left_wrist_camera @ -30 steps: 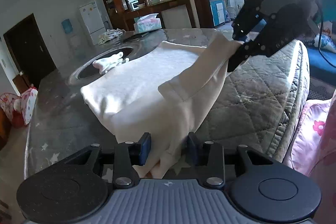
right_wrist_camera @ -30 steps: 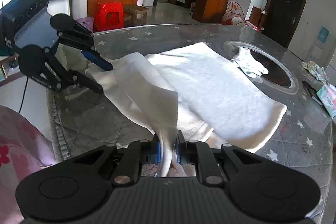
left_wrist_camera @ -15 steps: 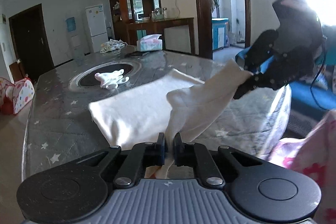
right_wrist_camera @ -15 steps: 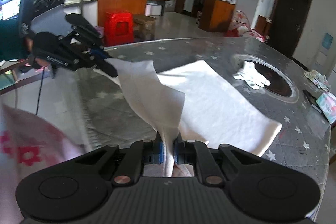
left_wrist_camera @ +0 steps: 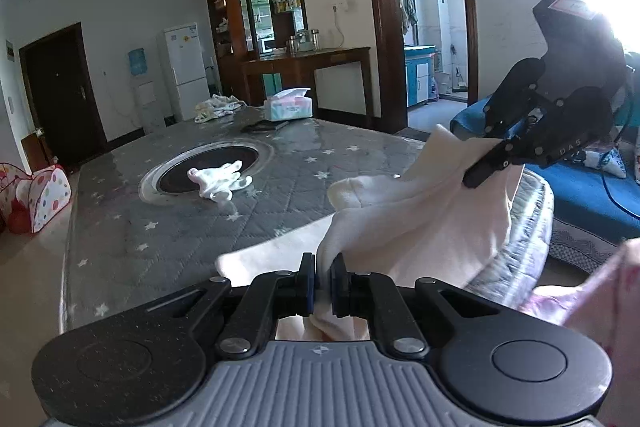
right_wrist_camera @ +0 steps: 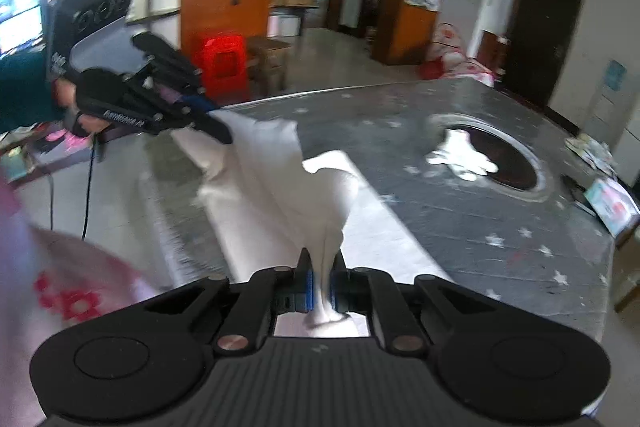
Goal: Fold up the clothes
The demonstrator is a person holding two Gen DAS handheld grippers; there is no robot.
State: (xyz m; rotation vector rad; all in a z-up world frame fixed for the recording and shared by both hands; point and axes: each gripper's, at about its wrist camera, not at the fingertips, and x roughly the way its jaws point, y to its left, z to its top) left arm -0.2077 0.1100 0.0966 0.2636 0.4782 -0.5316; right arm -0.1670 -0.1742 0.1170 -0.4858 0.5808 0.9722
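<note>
Fingers of the left gripper [left_wrist_camera: 323, 281] and the right gripper [right_wrist_camera: 322, 285] each clench one corner of a soft white rectangular cloth [left_wrist_camera: 420, 223], its raised edge stretched between them, the rest trailing ahead onto the grey star-patterned quilted tabletop [left_wrist_camera: 192, 227].
</note>
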